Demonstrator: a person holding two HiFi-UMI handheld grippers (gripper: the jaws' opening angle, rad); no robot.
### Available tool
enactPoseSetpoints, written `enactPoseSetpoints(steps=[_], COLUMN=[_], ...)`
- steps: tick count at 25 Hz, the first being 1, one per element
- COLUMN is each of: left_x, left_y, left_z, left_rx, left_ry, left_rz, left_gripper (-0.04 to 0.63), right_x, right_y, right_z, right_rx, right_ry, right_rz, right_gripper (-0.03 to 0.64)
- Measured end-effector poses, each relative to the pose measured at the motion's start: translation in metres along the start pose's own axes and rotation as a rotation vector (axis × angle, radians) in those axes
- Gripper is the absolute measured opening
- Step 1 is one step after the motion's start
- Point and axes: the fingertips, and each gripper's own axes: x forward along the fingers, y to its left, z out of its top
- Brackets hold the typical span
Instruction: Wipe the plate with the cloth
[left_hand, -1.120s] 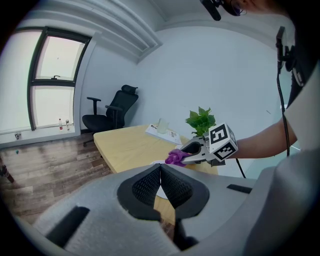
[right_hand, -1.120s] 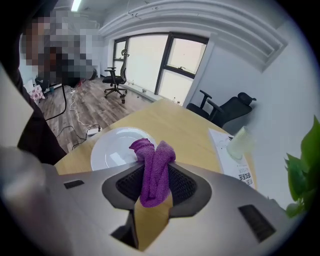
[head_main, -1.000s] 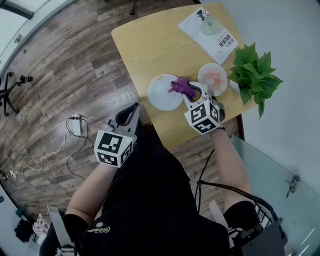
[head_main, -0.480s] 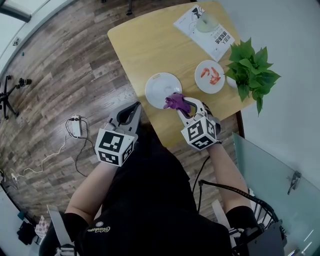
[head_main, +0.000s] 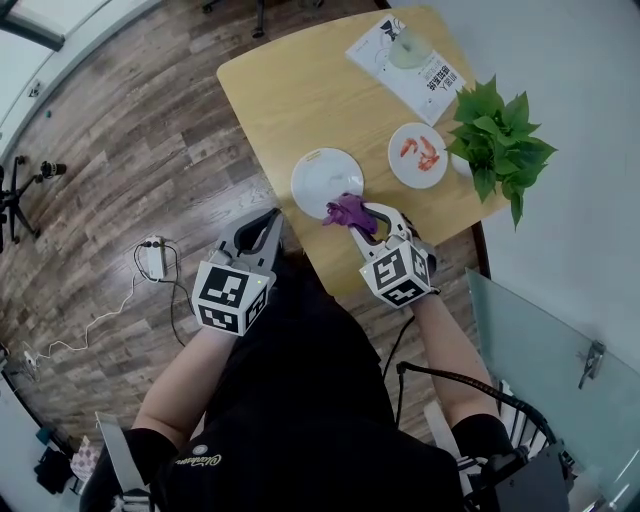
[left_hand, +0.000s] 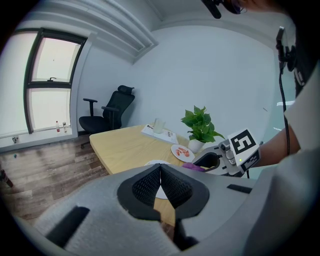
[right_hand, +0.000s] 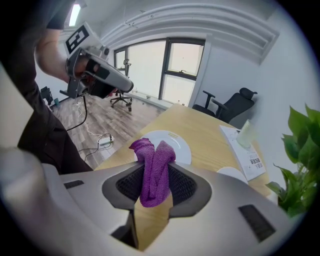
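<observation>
A white empty plate lies on the wooden table near its front edge; it also shows as the plate in the right gripper view. My right gripper is shut on a purple cloth, bunched between the jaws, cloth. It hovers just at the plate's near rim. My left gripper is off the table's left front edge, over the floor, jaws shut on nothing; left gripper.
A second white plate with red food sits to the right, beside a potted green plant. A booklet with a glass on it lies at the table's far end. A power strip and cables lie on the floor.
My right gripper with the cloth has pulled back toward me, from over the plate's right side to its near rim. The left gripper has stayed put.
</observation>
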Motion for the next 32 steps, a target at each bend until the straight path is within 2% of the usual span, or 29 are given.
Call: enactPoseSetpoints(steps=[3,5,8,12,18,25,32], left_x=[-0.005,-0.01,-0.018,-0.034,-0.056,-0.074,-0.083], left_y=[0.002,0.002,0.002,0.0,-0.016,-0.029,-0.036], left_z=[0.004,0.01,0.02,0.039,0.082,0.129,0.137], left_rx=[0.005,0.011,0.026,0.051,0.103,0.164,0.171], left_ry=[-0.011,-0.024,-0.047,-0.09,-0.183,-0.299,-0.322], left_rz=[0.009,0.013,0.022,0.039,0.044,0.048,0.045], left_gripper=[0.005,0.005,0.005,0.005,0.005,0.005,0.005], right_x=[-0.013,-0.026,-0.055,-0.106,-0.166,-0.204,-0.218], right_y=[-0.012,-0.021,-0.036,-0.05,-0.058,-0.051,-0.043], right_z=[0.014,0.028,0.055,0.098,0.147,0.174,0.18], right_rx=[0.061,0.142,0.258,0.349,0.406,0.386,0.411], right_ry=[-0.063,-0.133,-0.273,-0.486,-0.708,-0.821,-0.859], right_rz=[-0.037,-0.065,-0.121,-0.187,-0.26,-0.268,-0.259], right_gripper=[0.121,0.121,0.121,0.121,0.121,0.121,0.121])
